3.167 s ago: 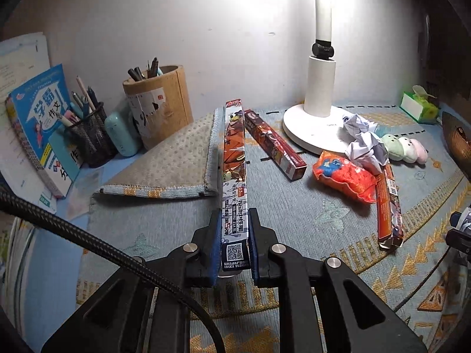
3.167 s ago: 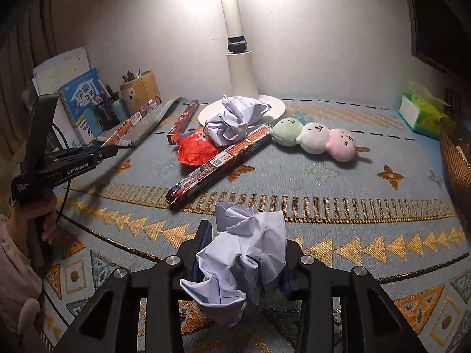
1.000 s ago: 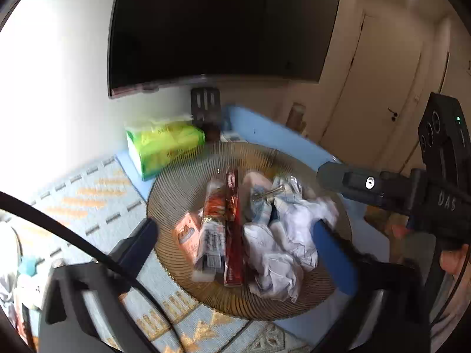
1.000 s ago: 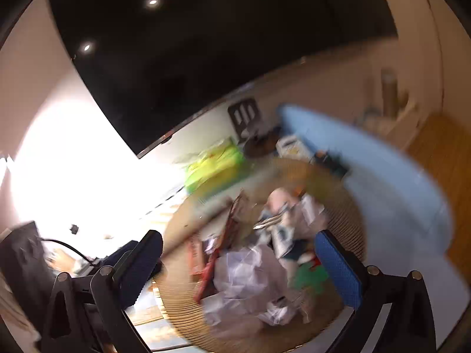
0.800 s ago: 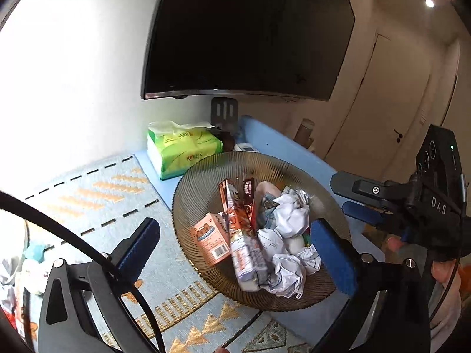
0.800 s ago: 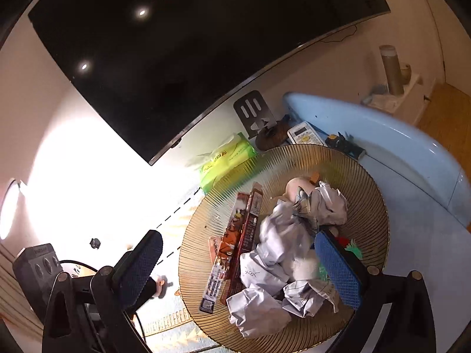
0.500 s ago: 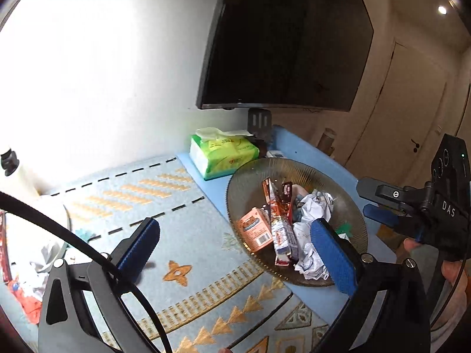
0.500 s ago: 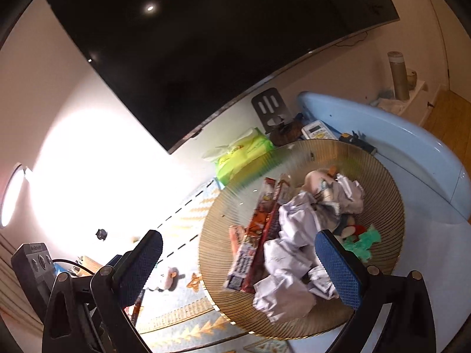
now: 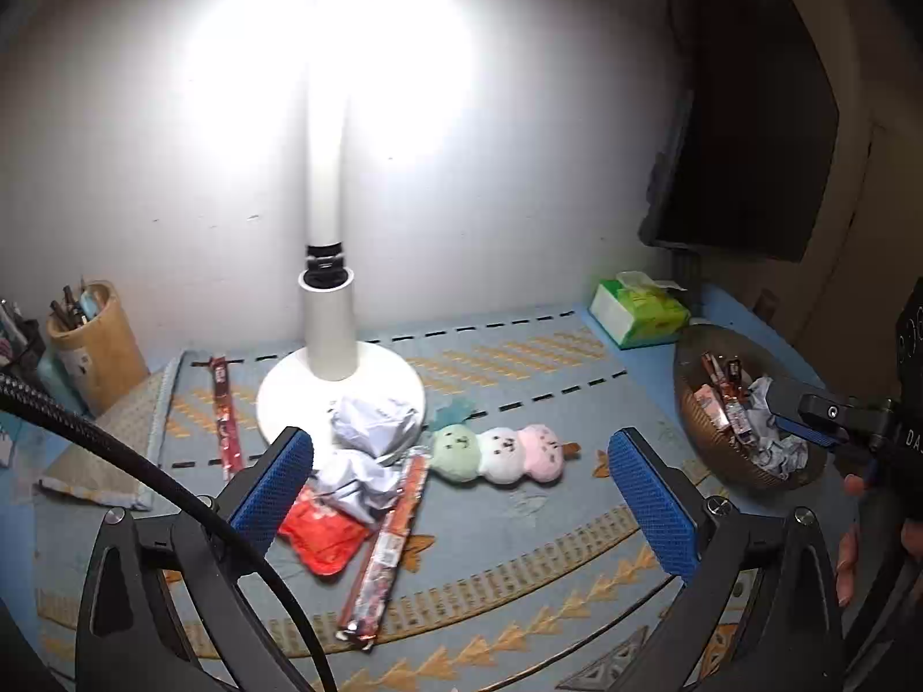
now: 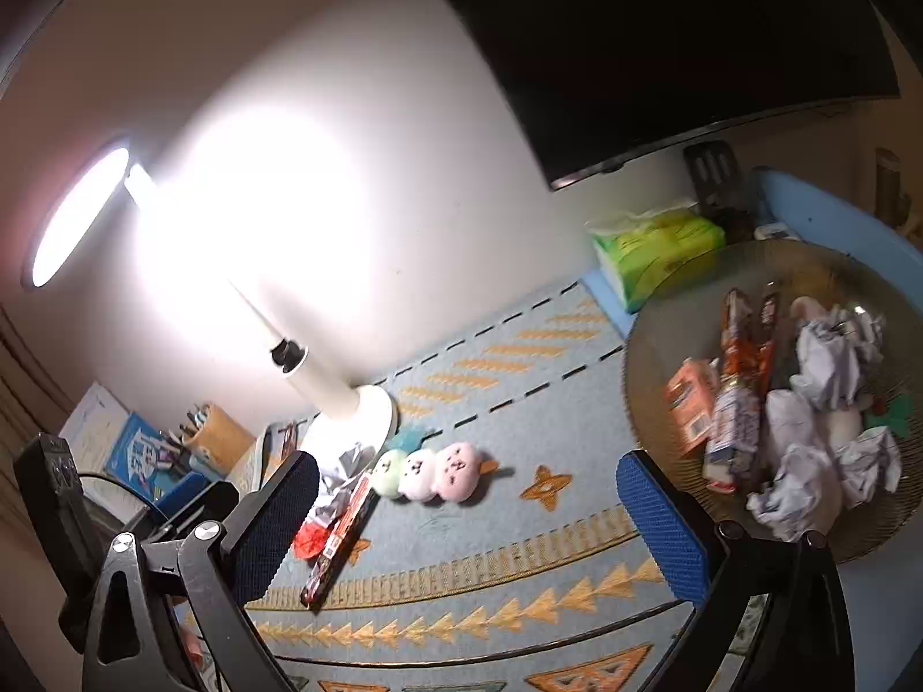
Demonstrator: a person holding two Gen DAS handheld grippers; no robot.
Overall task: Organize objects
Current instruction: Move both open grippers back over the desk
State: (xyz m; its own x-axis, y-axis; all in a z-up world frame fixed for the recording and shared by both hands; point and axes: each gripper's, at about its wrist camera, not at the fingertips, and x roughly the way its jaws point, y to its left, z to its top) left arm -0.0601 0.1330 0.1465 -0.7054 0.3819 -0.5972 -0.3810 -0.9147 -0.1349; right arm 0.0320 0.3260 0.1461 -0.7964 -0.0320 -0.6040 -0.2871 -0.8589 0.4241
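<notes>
My left gripper [image 9: 461, 484] is open and empty above the patterned mat. Below it lie two crumpled paper balls [image 9: 369, 432], a red snack bag [image 9: 323, 536], a long red box [image 9: 386, 542] and a three-ball plush toy [image 9: 499, 455]. Another long red box [image 9: 225, 421] lies left of the lamp base. My right gripper [image 10: 467, 513] is open and empty beside the brown woven basket [image 10: 652, 346], which holds boxes and several paper balls. The basket also shows in the left wrist view [image 9: 692, 409], with the right gripper above it.
A white desk lamp [image 9: 334, 369] stands at the back of the mat. A green tissue pack [image 9: 640, 311] sits by the wall near the basket. A wooden pen holder [image 9: 95, 346] and a folded mat corner [image 9: 115, 438] are at the left. A dark screen [image 10: 663, 46] hangs above.
Both grippers have swung left, away from the basket, back toward the lamp and the items on the mat. Both stay open. The paper ball and long box now lie in the basket.
</notes>
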